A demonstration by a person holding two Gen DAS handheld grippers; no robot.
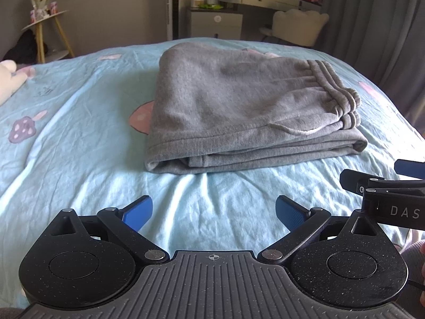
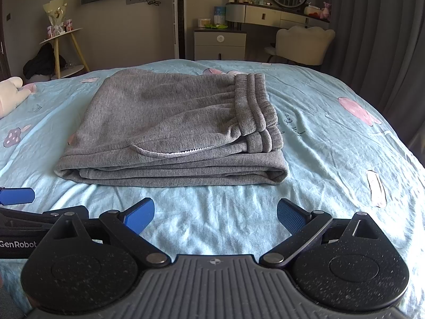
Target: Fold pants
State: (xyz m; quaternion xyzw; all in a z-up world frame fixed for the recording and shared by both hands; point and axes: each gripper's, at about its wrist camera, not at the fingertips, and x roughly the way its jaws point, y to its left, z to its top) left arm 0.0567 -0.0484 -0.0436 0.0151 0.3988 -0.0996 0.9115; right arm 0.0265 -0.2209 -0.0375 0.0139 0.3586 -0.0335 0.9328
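Left hand-held gripper (image 1: 213, 214), bottom centre of left wrist view: blue pads spread wide apart, nothing btwn them, over the bed sheet (image 1: 79, 133). Right hand-held gripper (image 2: 215, 216), bottom centre of right wrist view: also spread apart, empty; the two sit just beside each other. Grey pants (image 2: 175, 127) lie folded in a flat stack mid-frame on the bed, waistband (image 2: 255, 103) toward right, clear of both. Plush toy (image 2: 10, 90) at left edge; dresser (image 2: 276, 13) & chair (image 2: 302, 42) upper right.

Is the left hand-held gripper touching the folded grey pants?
Apart. The left wrist view shows bare bedsheet between the open left hand-held gripper and the grey pants.
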